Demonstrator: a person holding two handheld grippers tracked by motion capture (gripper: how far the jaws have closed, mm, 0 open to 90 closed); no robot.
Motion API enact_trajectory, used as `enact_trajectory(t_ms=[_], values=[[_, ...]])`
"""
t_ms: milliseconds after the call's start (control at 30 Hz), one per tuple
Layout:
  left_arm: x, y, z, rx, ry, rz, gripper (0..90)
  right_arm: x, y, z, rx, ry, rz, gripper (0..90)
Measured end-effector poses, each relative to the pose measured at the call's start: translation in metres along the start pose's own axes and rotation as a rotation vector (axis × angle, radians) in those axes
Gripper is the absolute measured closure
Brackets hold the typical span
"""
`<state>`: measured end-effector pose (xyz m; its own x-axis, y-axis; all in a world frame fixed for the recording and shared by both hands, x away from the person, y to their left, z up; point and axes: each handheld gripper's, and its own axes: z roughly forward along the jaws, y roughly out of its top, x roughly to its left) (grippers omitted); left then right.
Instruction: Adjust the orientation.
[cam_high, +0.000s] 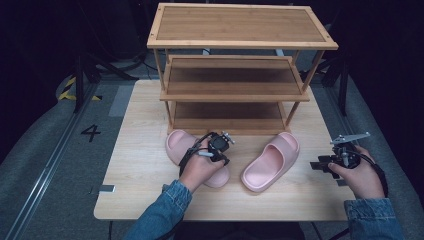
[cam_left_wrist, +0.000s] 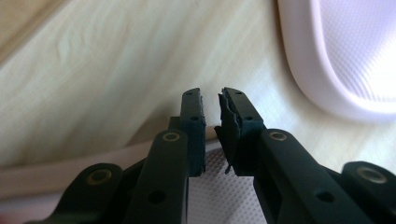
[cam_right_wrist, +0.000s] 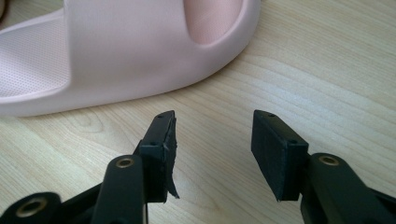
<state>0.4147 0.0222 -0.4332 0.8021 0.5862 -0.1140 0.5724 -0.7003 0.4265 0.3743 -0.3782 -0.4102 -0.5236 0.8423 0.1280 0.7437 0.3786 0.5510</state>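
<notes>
Two pale pink foam slides lie on the wooden table (cam_high: 140, 150) in front of the bamboo shoe rack (cam_high: 235, 75). The left slide (cam_high: 175, 142) runs from the rack diagonally toward the person, its near end under the left hand. The right slide (cam_high: 272, 160) angles the other way, its strapped toe end toward the rack.

The left gripper (cam_left_wrist: 212, 105) has its jaws drawn narrow over the left slide's rim (the dimpled footbed shows between them in the left gripper view); whether the pads press on it I cannot tell.

The right gripper (cam_right_wrist: 212, 135) hangs wide, nothing between its jaws, near the right slide's strap.
</notes>
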Motion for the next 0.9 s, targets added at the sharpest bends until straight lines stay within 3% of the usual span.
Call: enact_trajectory(t_ms=[67,233,433,533,633,733,800,900], values=[[-0.001,-0.003,-0.002,0.015,0.004,0.01,78.3,0.0,0.001,0.0,-0.005,0.0,-0.002,51.2],[-0.008,-0.027,-0.016,0.068,0.0,0.02,77.9,0.002,0.008,0.002,-0.004,0.01,-0.016,51.2],[-0.011,-0.051,-0.029,0.086,-0.004,-0.007,78.2,0.006,0.018,0.006,-0.008,0.019,-0.037,51.2],[-0.011,-0.057,-0.033,0.087,-0.002,-0.019,75.4,0.007,0.021,0.008,-0.007,0.021,-0.042,51.2],[-0.01,-0.061,-0.045,0.041,0.015,-0.031,72.4,0.008,0.023,0.009,-0.008,0.021,-0.049,51.2],[-0.008,-0.066,-0.063,-0.014,0.045,-0.032,59.7,0.009,0.025,0.008,-0.014,0.023,-0.055,51.2],[-0.007,-0.071,-0.073,-0.039,0.061,-0.034,45.8,0.008,0.024,0.008,-0.015,0.023,-0.052,51.2],[-0.002,-0.085,-0.089,-0.038,0.092,-0.046,40.8,0.006,0.023,0.007,-0.005,0.019,-0.057,52.3]])
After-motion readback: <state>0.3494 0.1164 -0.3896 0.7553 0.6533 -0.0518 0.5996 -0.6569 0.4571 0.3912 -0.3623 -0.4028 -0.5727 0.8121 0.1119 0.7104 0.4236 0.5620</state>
